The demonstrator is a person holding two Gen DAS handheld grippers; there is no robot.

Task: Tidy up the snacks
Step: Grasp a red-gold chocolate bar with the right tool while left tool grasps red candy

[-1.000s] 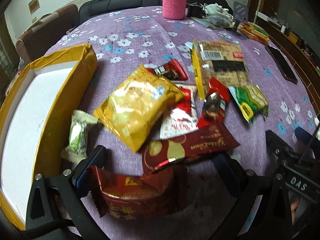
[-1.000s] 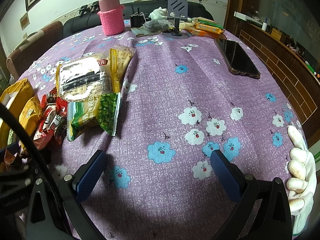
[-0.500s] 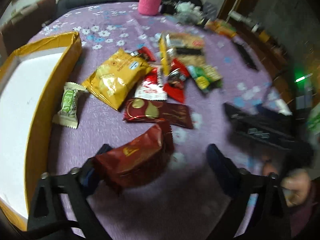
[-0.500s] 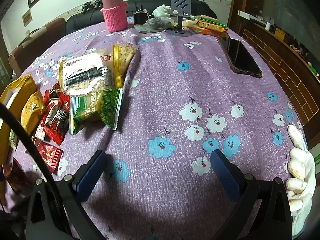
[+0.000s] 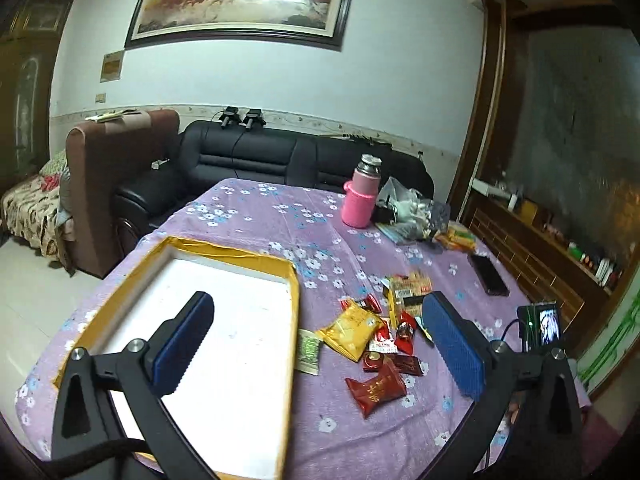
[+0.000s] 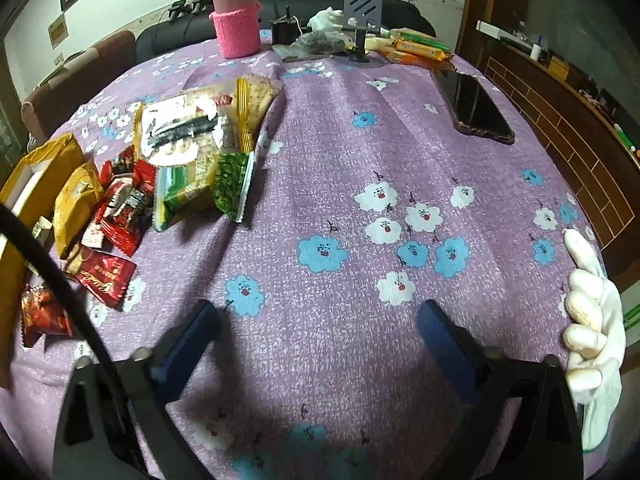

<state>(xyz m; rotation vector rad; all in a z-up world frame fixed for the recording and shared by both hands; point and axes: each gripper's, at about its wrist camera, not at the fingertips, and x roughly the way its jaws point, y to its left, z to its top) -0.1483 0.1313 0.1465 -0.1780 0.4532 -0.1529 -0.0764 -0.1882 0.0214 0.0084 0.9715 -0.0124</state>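
Left gripper raised high above the bench, fingers spread wide, nothing between them. Hangs over the near edge of the yellow-walled tray, white floor bare; likely the destination for the snacks, hence parked beside the pile.

Snack pile just right of the tray wall: green-and-white candy touching the wall, yellow bag next to it, small red packets overlapping behind. Dark red wrapper lying apart, nearest the camera, flat on the cloth, outside the tray. Long red-gold bar between it and the pile.

Right gripper low over bare flowered cloth, well right of the pile, fingers released, holding nothing; probably idling out of the way. Large pale packet and green bag at the pile's right side. Gloved hand at the right edge.

Phone, pink-sleeved flask well clear at the far side.

Judgement: sorting barely begun.
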